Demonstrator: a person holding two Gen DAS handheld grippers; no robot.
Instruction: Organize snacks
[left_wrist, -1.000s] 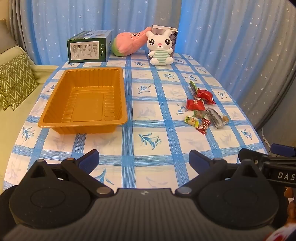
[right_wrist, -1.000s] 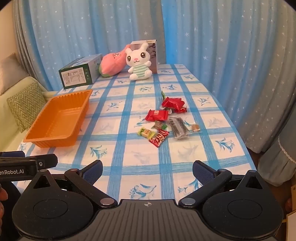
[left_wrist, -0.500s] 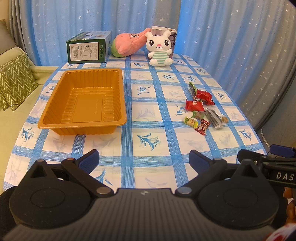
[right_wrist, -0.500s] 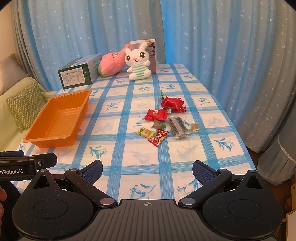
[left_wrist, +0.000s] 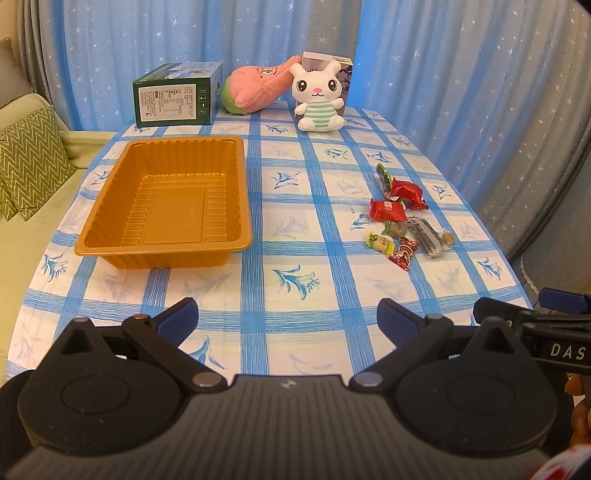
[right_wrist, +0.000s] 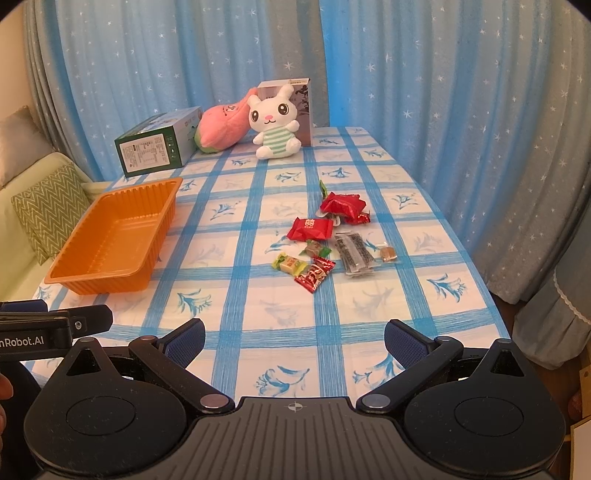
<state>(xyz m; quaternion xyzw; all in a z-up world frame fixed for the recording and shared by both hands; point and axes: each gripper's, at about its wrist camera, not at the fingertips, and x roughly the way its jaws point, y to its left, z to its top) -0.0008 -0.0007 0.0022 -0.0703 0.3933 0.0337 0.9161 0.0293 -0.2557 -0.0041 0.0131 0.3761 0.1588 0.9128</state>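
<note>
Your left gripper (left_wrist: 287, 317) hovers over the near edge of a table covered in a blue-and-white checked cloth (left_wrist: 291, 236), its blue-padded fingers spread wide and holding nothing. Your right gripper (right_wrist: 294, 338) hangs beside it, likewise spread and empty.

Ahead on your left sits a ribbed orange plastic tray (left_wrist: 170, 201), with nothing in it. Well apart, on your right, lies a loose cluster of wrapped snacks (right_wrist: 328, 240): two crinkled red packets (right_wrist: 341, 206) farthest from you, a flat red square packet (right_wrist: 309, 229) just nearer, a clear sleeve with a dark bar (right_wrist: 352, 251), a yellow-green wrapped candy (right_wrist: 290, 263) and a small red patterned sachet (right_wrist: 315, 274) nearest you.

At the far end stand a green cardboard box (left_wrist: 175, 96), a pink plush toy (left_wrist: 258, 88) and a white rabbit plush in a striped shirt (left_wrist: 319, 98), before blue star-print curtains (left_wrist: 443, 74).
</note>
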